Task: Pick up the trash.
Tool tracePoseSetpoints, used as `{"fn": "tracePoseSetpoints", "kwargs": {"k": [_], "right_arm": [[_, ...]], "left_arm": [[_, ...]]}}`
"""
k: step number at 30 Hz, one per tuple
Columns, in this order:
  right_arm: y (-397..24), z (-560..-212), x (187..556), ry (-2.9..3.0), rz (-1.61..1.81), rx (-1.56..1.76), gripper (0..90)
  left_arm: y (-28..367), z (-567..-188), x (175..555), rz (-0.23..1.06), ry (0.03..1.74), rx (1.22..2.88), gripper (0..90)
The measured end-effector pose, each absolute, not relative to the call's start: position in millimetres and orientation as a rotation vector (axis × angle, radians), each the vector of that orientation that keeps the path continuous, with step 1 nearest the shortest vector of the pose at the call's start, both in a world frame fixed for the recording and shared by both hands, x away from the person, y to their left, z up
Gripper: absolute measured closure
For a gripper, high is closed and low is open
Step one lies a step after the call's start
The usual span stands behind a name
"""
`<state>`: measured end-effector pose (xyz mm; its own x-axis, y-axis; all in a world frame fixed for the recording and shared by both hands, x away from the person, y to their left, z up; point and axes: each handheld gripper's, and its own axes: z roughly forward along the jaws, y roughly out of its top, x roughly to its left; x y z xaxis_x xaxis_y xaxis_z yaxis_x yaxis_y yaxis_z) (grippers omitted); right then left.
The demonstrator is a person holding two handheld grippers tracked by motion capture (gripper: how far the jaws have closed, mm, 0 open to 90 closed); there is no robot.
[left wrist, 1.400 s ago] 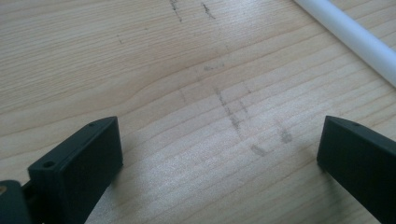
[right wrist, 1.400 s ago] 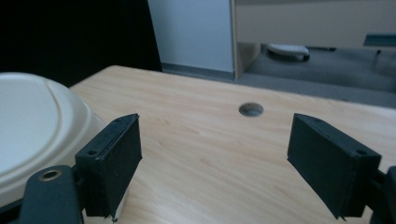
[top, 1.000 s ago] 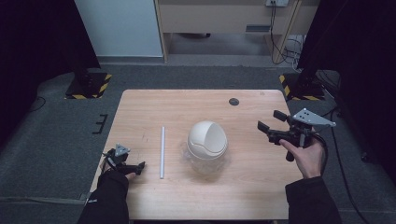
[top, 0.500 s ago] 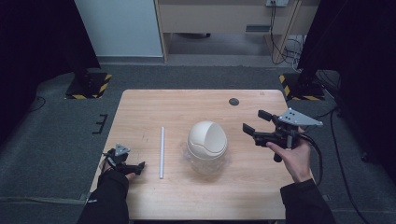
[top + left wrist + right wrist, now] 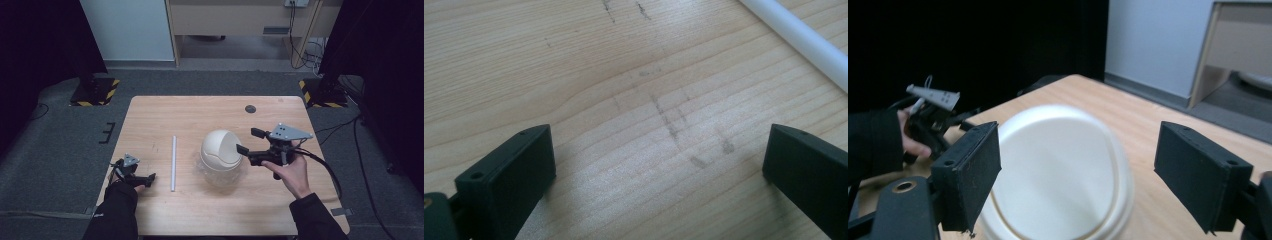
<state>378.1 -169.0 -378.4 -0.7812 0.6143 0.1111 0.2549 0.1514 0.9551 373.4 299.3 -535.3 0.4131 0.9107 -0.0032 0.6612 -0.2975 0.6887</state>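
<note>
Both grippers are black, each with two blocky, flat-faced jaws that carry small round screw holes near the edges. The right gripper (image 5: 250,142) bears a grey three-cornered plate (image 5: 289,132) dotted with small holes, and a black cable (image 5: 327,171) trails from it; the left gripper (image 5: 145,177) has a smaller grey plate (image 5: 131,160). The person wears black sleeves (image 5: 116,214) on both arms.

yellow-black striped stand feet (image 5: 94,92) flank the table's far corners — pale cabinet (image 5: 240,17) beyond, cables (image 5: 300,45) hanging.
</note>
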Motion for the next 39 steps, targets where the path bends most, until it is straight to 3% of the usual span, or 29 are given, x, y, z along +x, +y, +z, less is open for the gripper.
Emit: {"fn": "tracePoseSetpoints", "kwargs": {"k": [11, 25, 33, 39], "right_arm": [[-134, -413, 375, 2.281, 1.649, 0.808, 19.6], [-119, -438, 375, 2.384, 1.599, 0.824, 20.2], [-119, -439, 375, 2.396, 1.605, 0.818, 20.5], [-135, -419, 375, 2.308, 1.673, 0.823, 20.8]], "left_arm": [[299, -535, 374, 0.528, 1.328, 2.057, 0.0], [299, -536, 374, 0.529, 1.327, 2.057, 0.0], [299, -535, 374, 0.529, 1.33, 2.055, 0.6], [300, -531, 373, 0.505, 1.347, 2.053, 6.8]]}}
